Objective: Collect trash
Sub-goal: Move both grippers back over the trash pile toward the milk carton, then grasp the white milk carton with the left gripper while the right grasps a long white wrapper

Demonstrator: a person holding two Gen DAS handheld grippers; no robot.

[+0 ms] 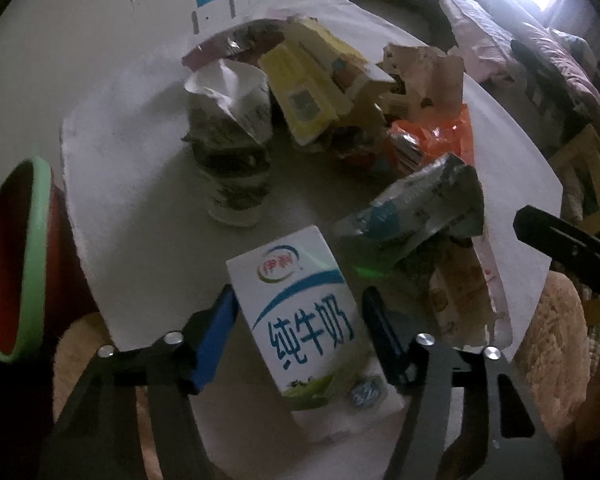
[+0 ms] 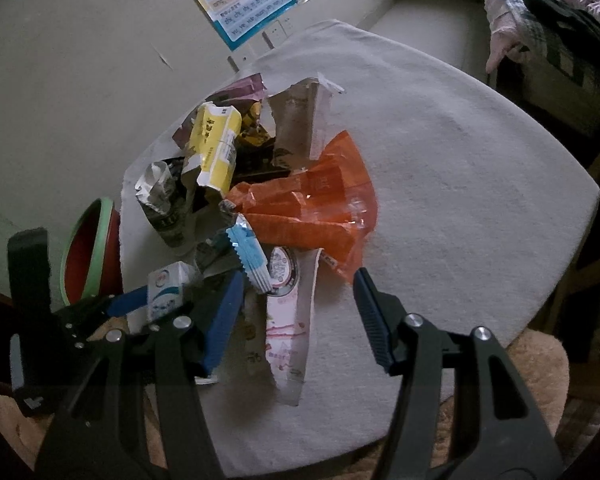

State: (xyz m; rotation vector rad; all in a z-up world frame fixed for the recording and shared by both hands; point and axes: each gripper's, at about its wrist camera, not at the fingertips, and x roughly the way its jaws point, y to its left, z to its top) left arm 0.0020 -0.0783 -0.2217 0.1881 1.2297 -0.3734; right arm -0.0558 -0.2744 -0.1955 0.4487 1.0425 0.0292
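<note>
The milk carton (image 1: 300, 312) stands near the table's front left corner, close to the front edge. It is white with blue letters. The left gripper (image 1: 300, 320) points down over it, with one blue finger on each side. The left finger seems to touch the carton's side or sit just beside it. The right finger stands a little apart from it. So the jaws are open around the carton and are not squeezing it yet.

To do this step well, I think the jaws need to close slowly, flat on the two wide sides. A carton like this may be empty and light, so a hard pinch could crush it or tip it over. Gripping near the middle looks best, so it does not swing.

The bin (image 1: 8, 256), red inside with a green rim, waits just off the table's left edge. The carton can go there once it is held.

The rest of the trash sits toward the middle of the table (image 2: 460, 160): a crumpled paper cup (image 1: 232, 140), a yellow box (image 1: 300, 92), an orange wrapper (image 2: 320, 204) and a pink and white wrapper (image 2: 288, 328). The right gripper (image 2: 296, 304) hangs above that pink and white wrapper with its jaws open and nothing in them.
</note>
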